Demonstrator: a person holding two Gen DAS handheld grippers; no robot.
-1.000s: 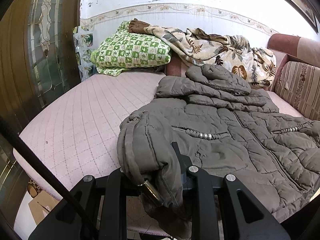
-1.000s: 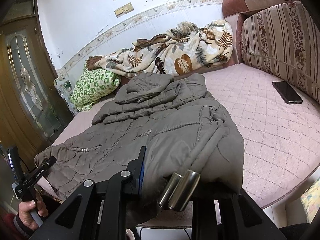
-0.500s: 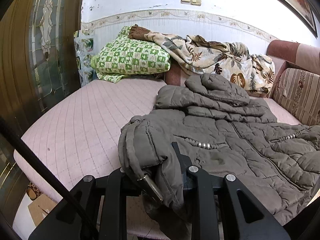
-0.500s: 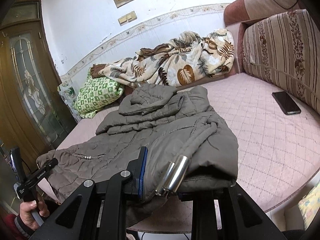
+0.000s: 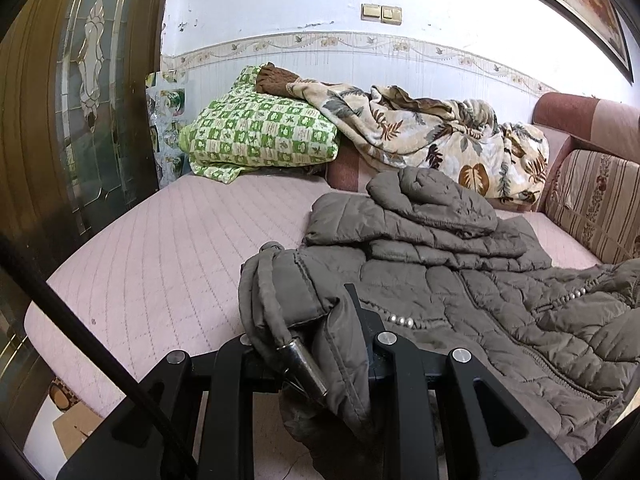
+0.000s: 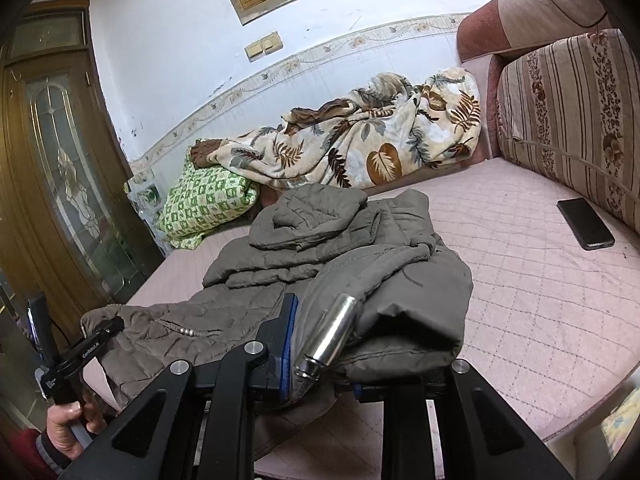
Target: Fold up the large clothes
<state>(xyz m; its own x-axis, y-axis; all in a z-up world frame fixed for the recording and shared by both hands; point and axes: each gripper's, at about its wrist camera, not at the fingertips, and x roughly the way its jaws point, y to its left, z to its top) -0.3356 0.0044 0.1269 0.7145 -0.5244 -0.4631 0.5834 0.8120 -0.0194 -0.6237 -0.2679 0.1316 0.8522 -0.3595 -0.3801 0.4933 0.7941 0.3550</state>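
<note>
At the far left of the right wrist view stands a dark wooden door with leaded glass [image 6: 68,184]. In the lower left corner, a person's hand [image 6: 66,426] grips the left hand-held gripper [image 5: 320,332], clenched on one hem corner of the grey-brown quilted puffer jacket [image 6: 320,256]. The jacket lies spread across the middle of the pink quilted bed [image 6: 540,280], hood towards a green checked pillow [image 6: 204,200] and leaf-patterned blanket [image 6: 360,144]. Lower centre, the right hand-held gripper [image 6: 320,344] grasps the other hem corner, its jaws having just been closing. A black phone [image 6: 586,224] lies at right.
</note>
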